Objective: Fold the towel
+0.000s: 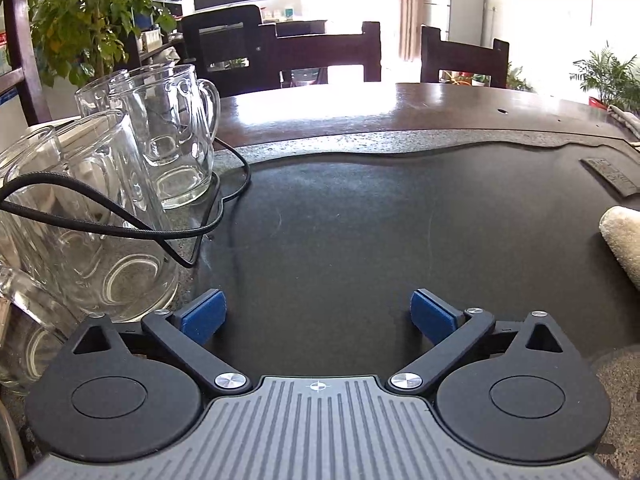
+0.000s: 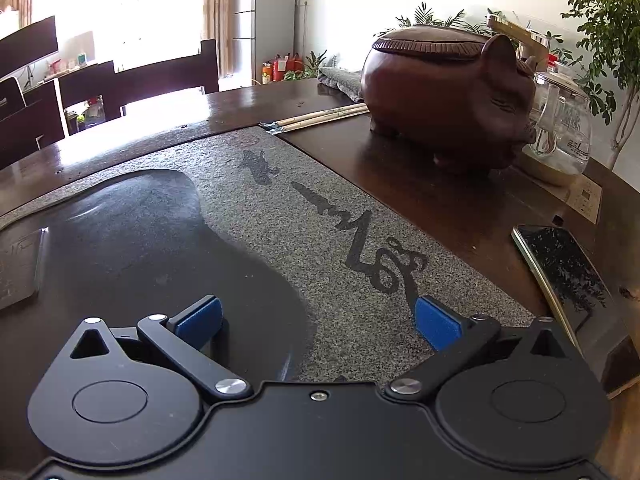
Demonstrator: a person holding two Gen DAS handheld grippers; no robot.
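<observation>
Black slab bare under both spread grippers, towel off to the side

Left wrist view: left gripper (image 1: 318,316) gapes empty over the slab (image 1: 360,220); the towel (image 1: 624,240), seemingly rolled or folded, lies right of it at the frame edge, mugs (image 1: 160,132) to the left. Right wrist view: right gripper (image 2: 318,322) gapes empty, no towel visible; probably between folds, next reach towards the towel

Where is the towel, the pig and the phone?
towel (image 1: 624,240), left wrist view, rolled end.
pig-shaped pot (image 2: 444,96), right wrist view, its side.
phone (image 2: 568,268), right wrist view, dark screen.
</observation>
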